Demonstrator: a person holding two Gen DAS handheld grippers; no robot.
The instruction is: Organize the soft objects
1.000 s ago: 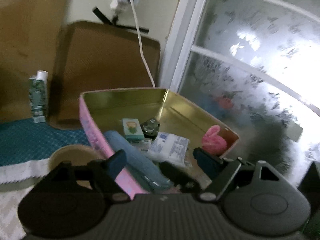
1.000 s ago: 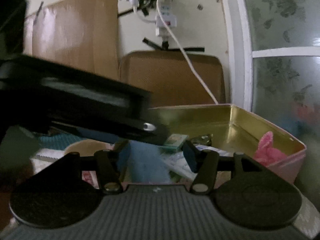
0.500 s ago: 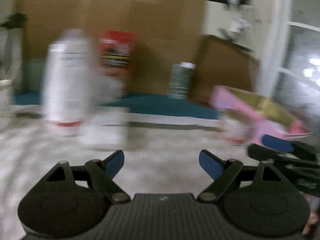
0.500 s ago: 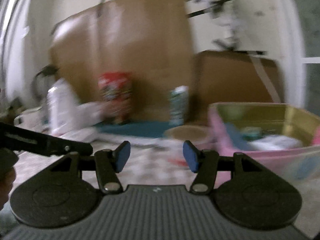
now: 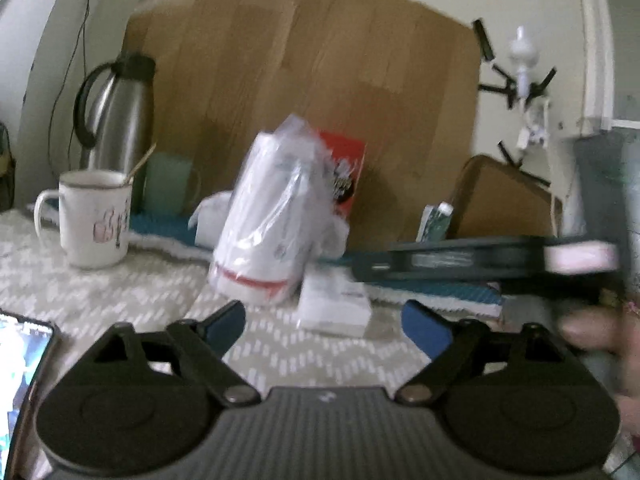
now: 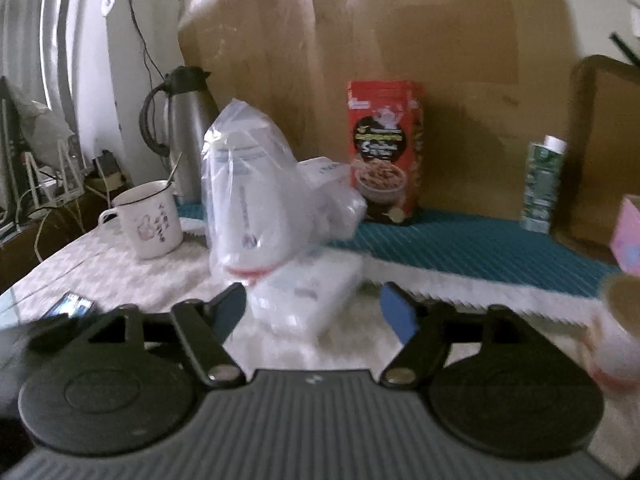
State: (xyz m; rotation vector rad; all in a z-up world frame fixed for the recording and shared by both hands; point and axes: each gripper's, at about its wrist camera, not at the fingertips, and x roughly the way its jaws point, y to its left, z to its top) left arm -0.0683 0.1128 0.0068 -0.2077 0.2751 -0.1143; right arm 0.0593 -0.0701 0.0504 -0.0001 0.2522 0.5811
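A tall white roll pack in clear plastic (image 5: pixel 272 216) (image 6: pixel 252 192) leans on the patterned cloth. A flat white tissue pack (image 5: pixel 334 300) (image 6: pixel 308 292) lies at its foot. My left gripper (image 5: pixel 324 322) faces both from a short way off, its jaws opening, with nothing between them. My right gripper (image 6: pixel 312 308) is close to the tissue pack, its jaws opening too; the pack shows in the gap but the blue fingertips (image 6: pixel 394 308) do not touch it. The right gripper's black body crosses the left wrist view at the right.
A white mug (image 5: pixel 94 222) (image 6: pixel 150 220) and a steel flask (image 5: pixel 120 116) (image 6: pixel 188 128) stand at the left. A red cereal box (image 6: pixel 386 152), a green carton (image 6: pixel 542 184), a phone (image 5: pixel 20 356) and a pink tin's corner (image 6: pixel 628 236) are around. Cardboard backs the table.
Both grippers have swung left, away from the pink tin, and now face the white packs. Both pairs of jaws stand wider than before.
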